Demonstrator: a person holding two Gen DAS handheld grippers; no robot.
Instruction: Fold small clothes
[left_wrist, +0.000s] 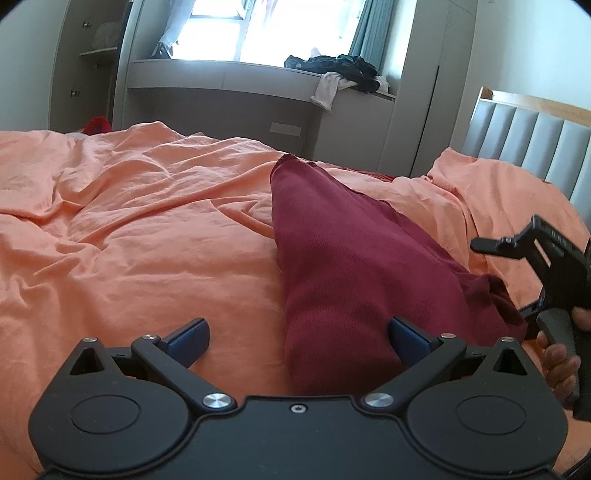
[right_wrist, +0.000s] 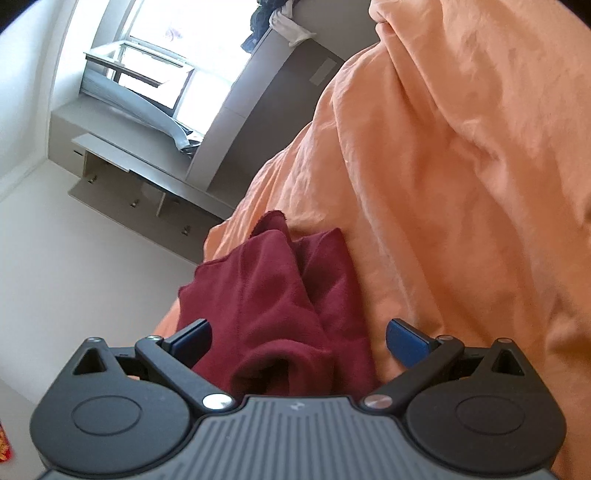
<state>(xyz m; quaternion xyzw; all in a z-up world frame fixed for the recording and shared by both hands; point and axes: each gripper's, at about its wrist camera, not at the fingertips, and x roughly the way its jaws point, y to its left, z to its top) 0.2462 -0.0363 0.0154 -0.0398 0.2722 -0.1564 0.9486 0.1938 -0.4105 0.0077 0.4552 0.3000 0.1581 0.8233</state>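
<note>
My left gripper (left_wrist: 297, 341) has its jaws spread wide, nothing pinched between them. Its blue pads (left_wrist: 190, 339) sit to either side of the near end of a maroon knit garment (left_wrist: 332, 258); the right-side pad lies right at the cloth's edge, but I cannot tell whether it touches. The garment stretches away from me as a long, narrow shape across the orange bedsheet (left_wrist: 129, 221), its far end raw-edged and slightly lifted.

My right gripper (right_wrist: 297, 341) is likewise wide open and holds nothing. In its view the same maroon knit garment (right_wrist: 266, 295) lies bunched between the fingers (right_wrist: 404, 345), a rolled opening of cloth close to the gripper body. The left pad overlaps the fabric's edge; the right pad is over the orange bedsheet (right_wrist: 461, 184), just beside the cloth. This camera is tilted hard, so the room runs diagonally.

In the left wrist view my right gripper (left_wrist: 532, 254) shows at the right edge, held in my right hand (left_wrist: 557, 358) above the sheet, near the garment's wider, rumpled end.

Beyond the bed, a grey window bench (left_wrist: 221, 77) carries a heap of dark clothes (left_wrist: 336, 68) with a pale piece hanging over its front. A grey padded headboard (left_wrist: 528, 133) with a wooden top stands to the right. The sheet is heavily wrinkled around the garment
</note>
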